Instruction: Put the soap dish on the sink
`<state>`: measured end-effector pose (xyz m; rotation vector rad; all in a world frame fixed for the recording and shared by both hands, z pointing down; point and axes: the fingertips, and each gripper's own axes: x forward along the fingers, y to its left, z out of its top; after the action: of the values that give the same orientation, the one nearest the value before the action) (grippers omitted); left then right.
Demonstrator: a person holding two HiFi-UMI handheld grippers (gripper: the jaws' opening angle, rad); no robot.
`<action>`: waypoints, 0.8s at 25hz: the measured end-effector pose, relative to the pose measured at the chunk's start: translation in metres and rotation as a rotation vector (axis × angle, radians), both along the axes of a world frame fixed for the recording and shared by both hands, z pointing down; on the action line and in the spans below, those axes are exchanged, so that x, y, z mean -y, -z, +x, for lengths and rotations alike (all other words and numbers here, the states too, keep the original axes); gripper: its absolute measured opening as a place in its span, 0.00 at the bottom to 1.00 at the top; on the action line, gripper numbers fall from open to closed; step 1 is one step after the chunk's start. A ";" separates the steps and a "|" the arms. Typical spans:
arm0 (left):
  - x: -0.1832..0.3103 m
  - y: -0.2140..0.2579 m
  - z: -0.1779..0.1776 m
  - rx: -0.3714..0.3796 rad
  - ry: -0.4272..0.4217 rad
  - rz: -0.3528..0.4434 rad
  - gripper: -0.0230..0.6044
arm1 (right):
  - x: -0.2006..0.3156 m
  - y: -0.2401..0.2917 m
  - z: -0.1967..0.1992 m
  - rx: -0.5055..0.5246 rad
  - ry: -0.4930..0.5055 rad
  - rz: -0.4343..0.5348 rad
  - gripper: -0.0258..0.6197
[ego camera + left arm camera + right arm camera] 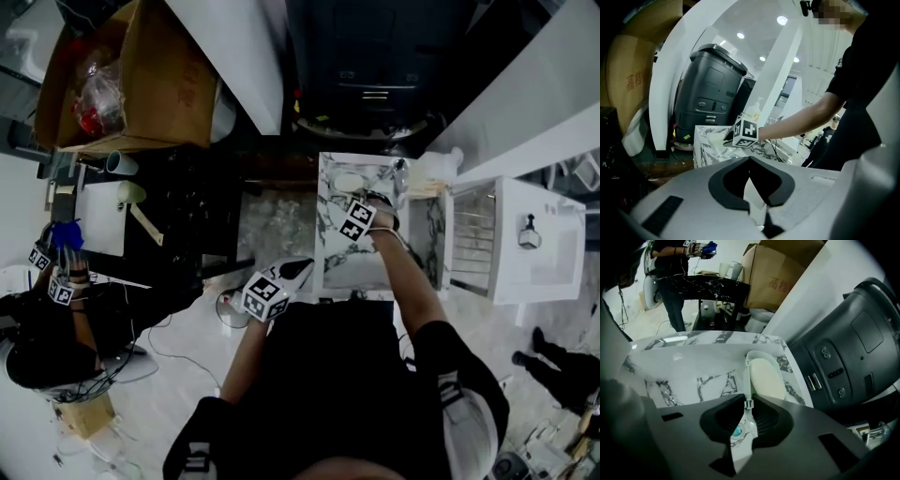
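Right gripper view: my right gripper [747, 401] pinches the thin near rim of the soap dish [748, 367] at the marbled sink [689, 369], likely light, stiff, slippery plastic, while my left gripper [750, 161] idles, jaws together on nothing.

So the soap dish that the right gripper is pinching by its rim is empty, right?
Not quite. The soap dish is not empty: a pale bar of soap lies in it. The right gripper view shows this, and the right gripper does pinch the dish by its rim.
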<state>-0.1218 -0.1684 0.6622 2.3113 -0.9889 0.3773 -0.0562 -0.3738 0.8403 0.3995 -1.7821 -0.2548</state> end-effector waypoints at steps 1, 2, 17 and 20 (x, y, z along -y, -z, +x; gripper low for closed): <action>-0.001 0.000 -0.001 0.001 0.003 -0.001 0.03 | 0.003 0.000 0.000 -0.001 -0.008 0.017 0.11; -0.002 -0.001 -0.002 0.004 0.007 0.000 0.03 | 0.006 0.000 0.001 -0.003 -0.014 0.031 0.11; -0.004 0.001 -0.011 0.003 0.027 0.027 0.03 | 0.000 0.024 -0.001 0.022 0.005 0.135 0.13; 0.000 0.002 -0.009 0.001 0.013 0.039 0.03 | -0.005 0.037 -0.002 0.053 -0.006 0.152 0.12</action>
<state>-0.1303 -0.1681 0.6604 2.3387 -1.0199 0.3565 -0.0579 -0.3691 0.8038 0.5239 -1.8190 -0.3795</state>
